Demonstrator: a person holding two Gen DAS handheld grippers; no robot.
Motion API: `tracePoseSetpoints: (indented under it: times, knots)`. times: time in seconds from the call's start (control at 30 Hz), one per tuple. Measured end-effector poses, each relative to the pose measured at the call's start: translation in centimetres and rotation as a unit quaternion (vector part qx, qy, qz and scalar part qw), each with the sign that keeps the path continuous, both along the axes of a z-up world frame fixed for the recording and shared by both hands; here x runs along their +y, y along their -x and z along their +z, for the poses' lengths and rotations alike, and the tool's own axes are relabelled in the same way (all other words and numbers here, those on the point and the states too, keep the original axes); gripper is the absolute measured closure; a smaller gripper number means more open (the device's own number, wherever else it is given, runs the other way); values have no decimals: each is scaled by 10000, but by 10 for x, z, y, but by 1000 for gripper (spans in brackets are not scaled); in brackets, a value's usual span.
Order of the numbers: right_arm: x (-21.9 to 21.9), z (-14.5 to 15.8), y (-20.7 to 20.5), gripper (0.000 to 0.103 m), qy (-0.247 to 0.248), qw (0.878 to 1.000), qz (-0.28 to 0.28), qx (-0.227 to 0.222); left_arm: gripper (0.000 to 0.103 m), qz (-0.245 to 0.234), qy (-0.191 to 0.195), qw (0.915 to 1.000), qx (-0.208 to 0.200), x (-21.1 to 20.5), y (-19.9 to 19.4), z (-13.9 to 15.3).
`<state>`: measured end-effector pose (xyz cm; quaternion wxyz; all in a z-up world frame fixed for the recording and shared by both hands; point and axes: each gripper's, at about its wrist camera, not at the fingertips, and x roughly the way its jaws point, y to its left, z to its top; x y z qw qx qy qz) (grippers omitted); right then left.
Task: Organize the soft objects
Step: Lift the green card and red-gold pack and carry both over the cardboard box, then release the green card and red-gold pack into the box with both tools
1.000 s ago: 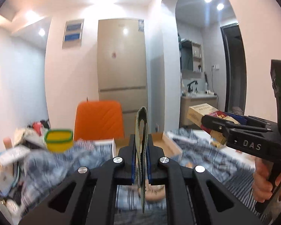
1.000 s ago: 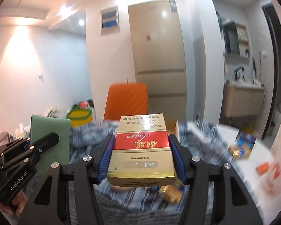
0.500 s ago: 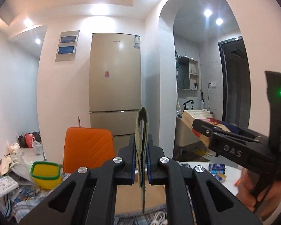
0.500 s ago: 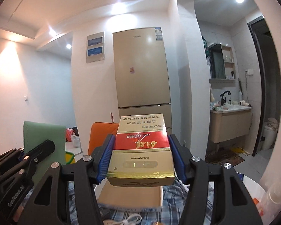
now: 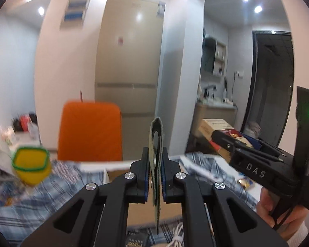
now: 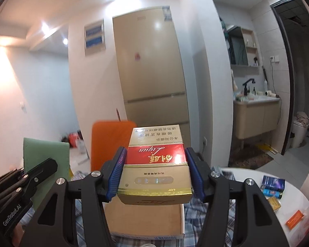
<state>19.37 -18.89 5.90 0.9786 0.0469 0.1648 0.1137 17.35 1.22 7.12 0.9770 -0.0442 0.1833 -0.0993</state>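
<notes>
I see a tall beige refrigerator (image 6: 152, 65) against the far wall, an orange chair back (image 5: 90, 130) before it, and a yellow green-rimmed container (image 5: 31, 165) near the table's left edge.

A home: a fridge (image 6: 152, 70) at 12 o'clock, an orange chair (image 5: 90, 131), a bathroom vanity (image 6: 257, 117) at 2 o'clock.

We look from each wrist forward along its fingers, both facing the beige fridge (image 5: 131, 61) across the room, well above the plaid cloth (image 5: 31, 201). Our left view sits close behind the left gripper (image 5: 155, 177) and catches the right gripper (image 5: 226, 139) at its right edge; our right view catches the left one at lower left. We share fridge, orange chair (image 6: 111, 142) and the cardboard box (image 6: 144, 220)
</notes>
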Motion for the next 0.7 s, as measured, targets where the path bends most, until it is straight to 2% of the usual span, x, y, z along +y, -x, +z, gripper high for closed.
tracePoseSetpoints:
  times: [0.13, 0.23, 0.3, 0.47, 0.57, 0.7]
  knots:
    - [4, -36, -24, 46, 91, 9980, 104, 610, 93, 124, -220, 9982, 549, -1, -29, -40]
    - [7, -58, -35, 46, 303, 9953, 111, 913, 93, 75, -31, 9948, 1018, 2, -48, -66]
    - [10, -70, -42, 46, 405, 9925, 187, 1135, 93, 147, 48, 9929, 1181, 8, -54, -78]
    - [16, -97, -60, 46, 496, 9797, 469, 1885, 93, 222, -14, 9914, 1290, 12, -60, -97]
    - [16, -107, -66, 46, 550, 9768, 453, 2021, 93, 240, -130, 9926, 1183, 12, -61, -103]
    - [21, -115, -69, 46, 659, 9741, 482, 2108, 93, 140, -76, 9935, 1126, 11, -59, -104]
